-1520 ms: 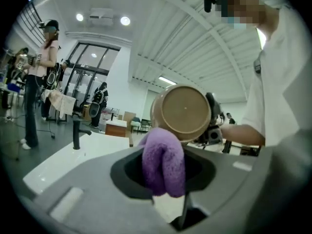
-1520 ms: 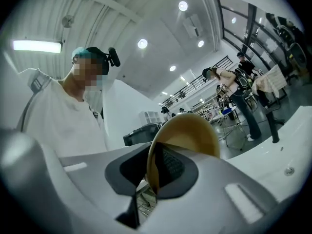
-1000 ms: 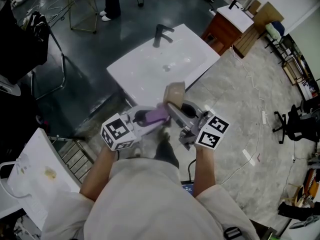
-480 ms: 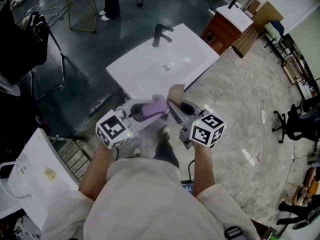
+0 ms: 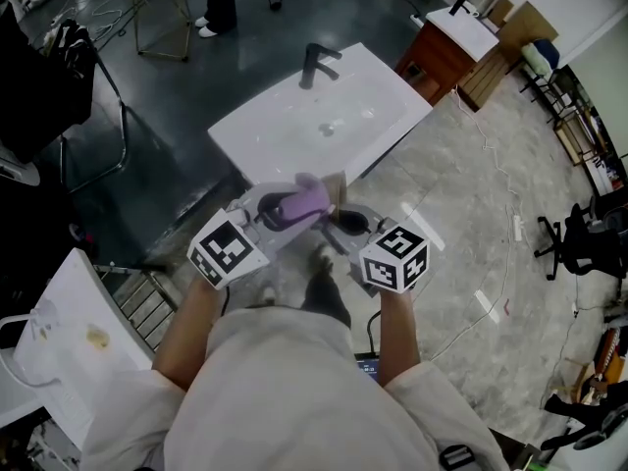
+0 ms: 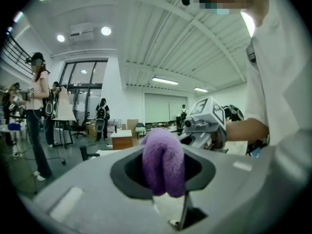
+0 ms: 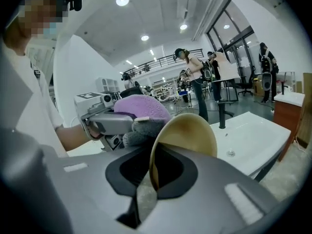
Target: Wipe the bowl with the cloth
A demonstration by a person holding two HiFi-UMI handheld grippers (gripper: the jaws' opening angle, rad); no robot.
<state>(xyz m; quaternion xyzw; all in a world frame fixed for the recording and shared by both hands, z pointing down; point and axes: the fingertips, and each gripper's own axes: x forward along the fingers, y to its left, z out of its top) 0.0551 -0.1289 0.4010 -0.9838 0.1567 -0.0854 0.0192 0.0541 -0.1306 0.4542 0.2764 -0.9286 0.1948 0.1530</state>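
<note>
My left gripper (image 5: 294, 209) is shut on a bunched purple cloth (image 5: 304, 202), which bulges out between its jaws in the left gripper view (image 6: 163, 162). My right gripper (image 5: 340, 221) is shut on the rim of a tan bowl (image 7: 189, 134), held on edge with its hollow facing left. In the head view only a sliver of the bowl (image 5: 336, 186) shows behind the cloth. The cloth (image 7: 141, 109) presses against the bowl's left side. Both grippers are held in front of my chest, above the floor, near the front of the sink.
A white sink basin (image 5: 294, 130) with a black faucet (image 5: 316, 65) stands just ahead. A wooden cabinet (image 5: 437, 62) is at the back right, a metal chair (image 5: 93, 116) at the left, and an office chair (image 5: 579, 238) at the far right. People stand in the background (image 6: 36, 111).
The left gripper has carried the cloth up against the bowl. The right gripper has sunk and tipped, so the bowl now sits lower, mostly hidden behind the cloth.
</note>
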